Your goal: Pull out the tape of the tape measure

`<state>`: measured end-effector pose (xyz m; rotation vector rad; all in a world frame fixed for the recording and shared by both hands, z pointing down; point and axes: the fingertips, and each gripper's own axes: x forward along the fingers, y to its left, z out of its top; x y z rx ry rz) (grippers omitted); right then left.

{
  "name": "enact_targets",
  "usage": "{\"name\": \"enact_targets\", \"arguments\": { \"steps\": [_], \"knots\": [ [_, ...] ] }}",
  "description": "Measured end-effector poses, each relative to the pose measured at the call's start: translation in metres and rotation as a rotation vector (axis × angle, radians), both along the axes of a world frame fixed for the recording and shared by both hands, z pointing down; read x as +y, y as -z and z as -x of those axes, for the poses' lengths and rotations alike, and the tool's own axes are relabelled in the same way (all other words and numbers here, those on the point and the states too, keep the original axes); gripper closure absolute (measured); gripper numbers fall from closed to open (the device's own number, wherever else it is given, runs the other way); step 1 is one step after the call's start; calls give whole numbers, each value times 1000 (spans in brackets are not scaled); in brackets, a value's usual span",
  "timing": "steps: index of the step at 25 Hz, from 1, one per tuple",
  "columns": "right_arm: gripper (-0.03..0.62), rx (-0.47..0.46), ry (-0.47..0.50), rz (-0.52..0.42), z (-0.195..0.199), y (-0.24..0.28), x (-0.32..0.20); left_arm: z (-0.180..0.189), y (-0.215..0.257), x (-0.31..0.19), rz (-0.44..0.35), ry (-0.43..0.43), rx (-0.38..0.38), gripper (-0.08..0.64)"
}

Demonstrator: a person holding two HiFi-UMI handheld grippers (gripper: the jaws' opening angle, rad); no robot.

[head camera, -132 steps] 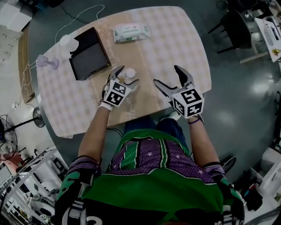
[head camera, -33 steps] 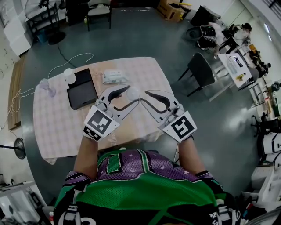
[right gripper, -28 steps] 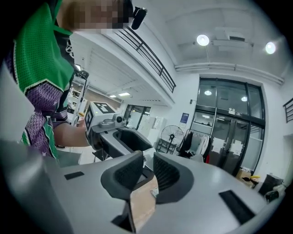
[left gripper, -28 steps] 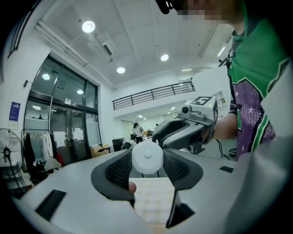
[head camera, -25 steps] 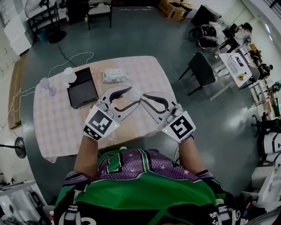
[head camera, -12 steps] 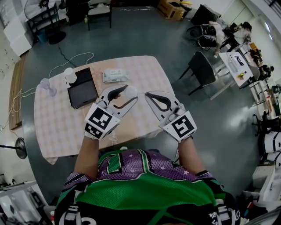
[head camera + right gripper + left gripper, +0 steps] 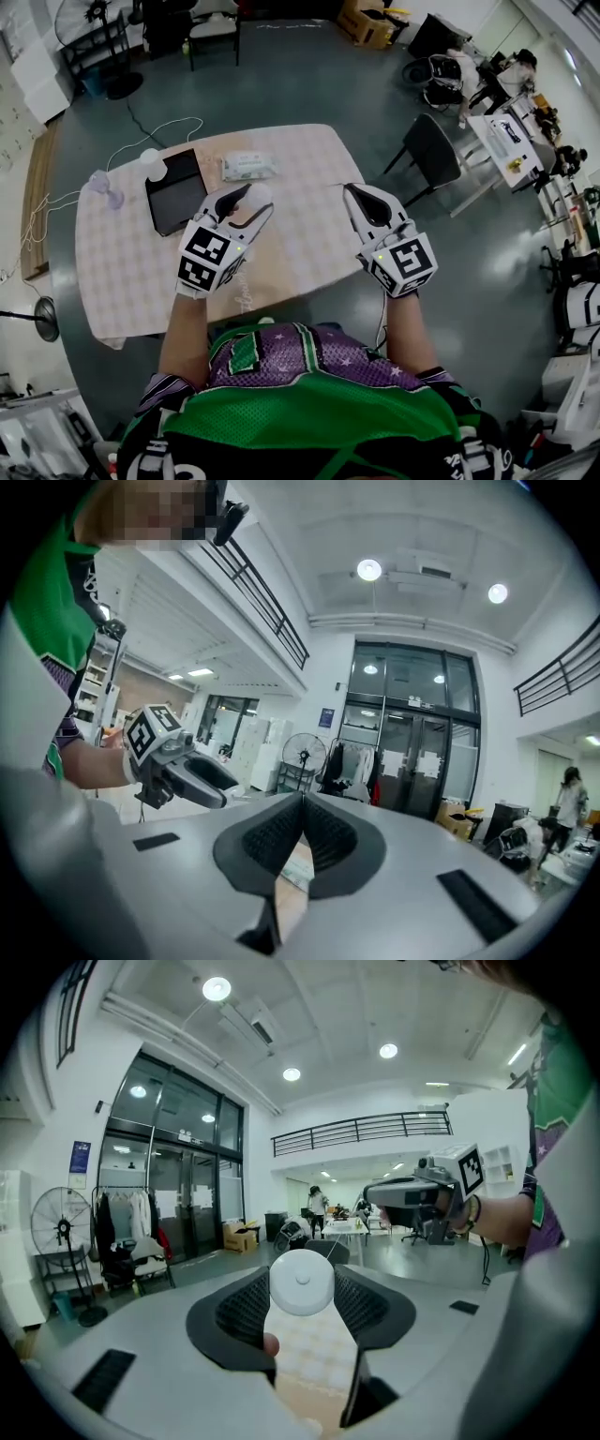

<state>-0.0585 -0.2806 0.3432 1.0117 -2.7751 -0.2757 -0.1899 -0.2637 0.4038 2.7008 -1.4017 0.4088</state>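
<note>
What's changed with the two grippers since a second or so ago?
The right gripper has shut and swung right, away from the left gripper; no pulled tape is discernible between them. The left stays clamped on the white tape measure; tablet and wipes unmoved.

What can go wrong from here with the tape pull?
1. The right tool is shut, yet nothing shows stretched from it to the tape measure: it may have closed on nothing.
2. The left tool grips the round tape measure only near its tips; a pull might twist it out.
</note>
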Motion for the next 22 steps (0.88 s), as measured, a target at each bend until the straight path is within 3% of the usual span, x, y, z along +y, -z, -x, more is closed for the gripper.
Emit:
{"name": "enact_targets", "arguments": {
  "steps": [4,7,8,11,15,22],
  "knots": [
    [583,-22,-84,16,-14,-2,-10,22,-29,-9,38,67,-97,322],
    [583,-11,-117,40,-22,-10,-16,36,-42,-9,90,79,-25,322],
    [583,-9,-136,44,-25,-13,-19,40,-47,-10,100,91,-34,322],
    [583,-41,-205,84,-40,-25,-30,59,-66,-16,105,151,-186,322],
    [583,-91,-245,158,-54,-42,-39,68,-66,-12,139,155,-88,322],
    [583,-149,-299,220,-57,-64,-48,72,-57,-10,118,136,-65,322]
  ]
}}
